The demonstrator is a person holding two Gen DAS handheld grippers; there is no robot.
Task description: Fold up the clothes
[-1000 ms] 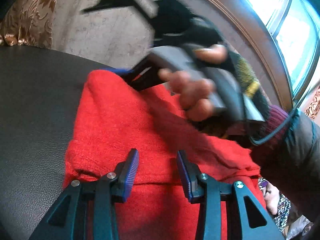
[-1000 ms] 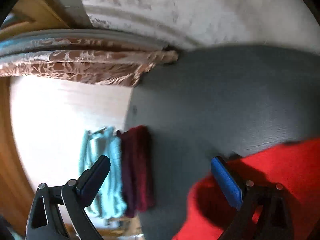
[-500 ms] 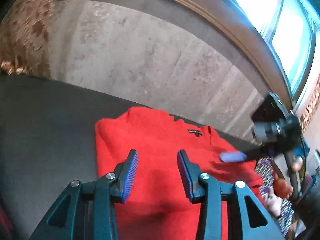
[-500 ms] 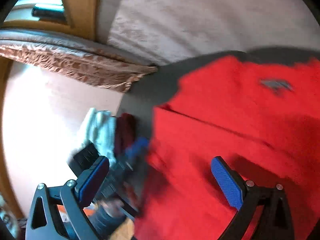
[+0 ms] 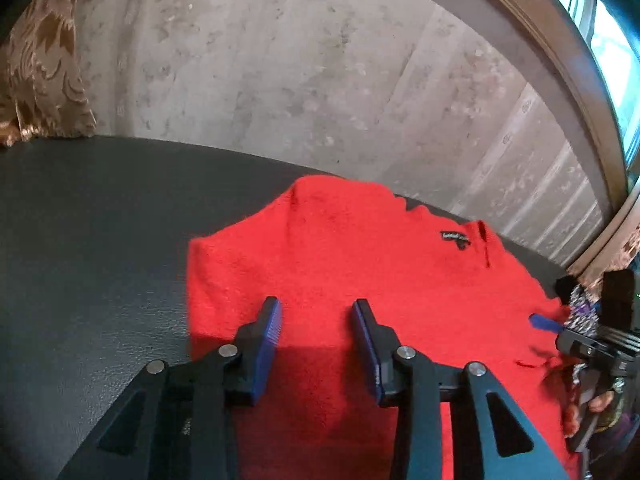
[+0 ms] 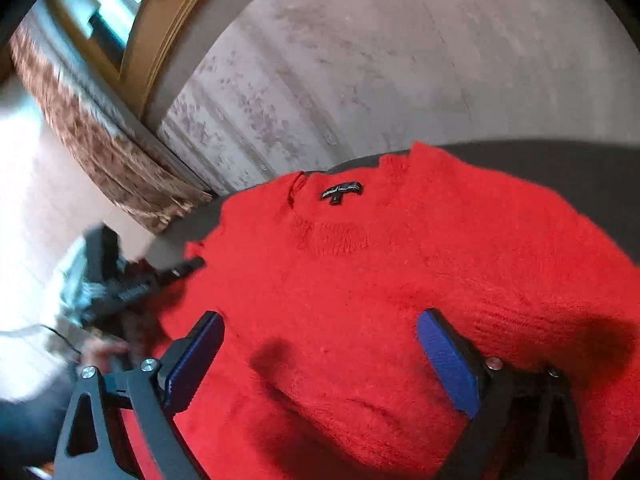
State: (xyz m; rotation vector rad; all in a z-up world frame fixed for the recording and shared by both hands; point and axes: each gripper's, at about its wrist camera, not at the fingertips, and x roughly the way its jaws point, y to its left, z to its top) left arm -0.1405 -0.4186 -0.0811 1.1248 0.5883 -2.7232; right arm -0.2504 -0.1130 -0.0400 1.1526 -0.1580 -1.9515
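A red knit sweater (image 5: 360,280) lies flat on the dark table (image 5: 88,240), its black neck label (image 5: 454,237) toward the wall. Its left side ends in a straight folded edge. My left gripper (image 5: 318,340) hovers over the sweater's near part, open, nothing between its blue pads. In the right wrist view the sweater (image 6: 400,272) fills the middle, label (image 6: 340,192) at the far end. My right gripper (image 6: 320,344) stands wide open above it, holding nothing. Each gripper shows in the other's view: the right gripper (image 5: 580,340) at the sweater's right edge, the left gripper (image 6: 132,284) blurred at the left.
A pale patterned wall (image 5: 300,80) runs right behind the table. A brown patterned curtain (image 5: 40,72) hangs at the table's far left corner, and a window frame (image 5: 568,64) curves along the right. Bare dark tabletop lies left of the sweater. A hand (image 6: 104,348) grips the left tool.
The right gripper swung from over the sweater's left side, facing folded clothes, back to face the whole sweater. The left gripper drew back and up. The sweater now lies flatter.
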